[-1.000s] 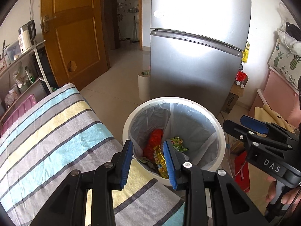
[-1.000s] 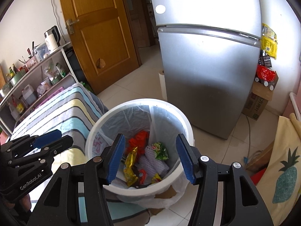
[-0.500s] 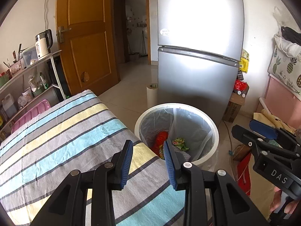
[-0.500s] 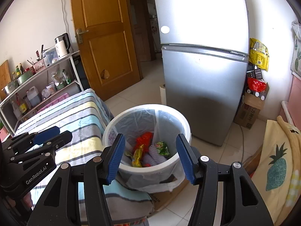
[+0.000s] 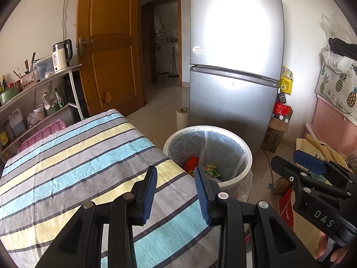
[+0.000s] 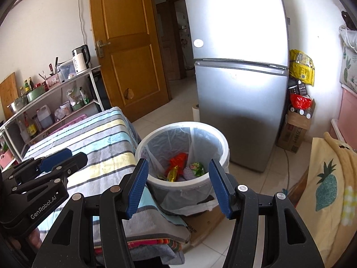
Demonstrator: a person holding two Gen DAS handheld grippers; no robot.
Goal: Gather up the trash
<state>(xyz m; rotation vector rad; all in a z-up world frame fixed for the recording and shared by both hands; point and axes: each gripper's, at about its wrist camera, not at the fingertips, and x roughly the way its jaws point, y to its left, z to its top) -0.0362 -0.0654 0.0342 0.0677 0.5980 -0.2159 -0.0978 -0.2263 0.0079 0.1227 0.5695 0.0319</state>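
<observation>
Beside striped table (image 5: 73, 156), trash bin (image 5: 242, 144) beyond empty left claw (image 5: 175, 192).

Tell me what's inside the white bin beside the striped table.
The bin has a clear liner holding wrappers: a red one, a green one and a yellow one. Anything beneath them, and the bin's bottom, is hidden.
</observation>
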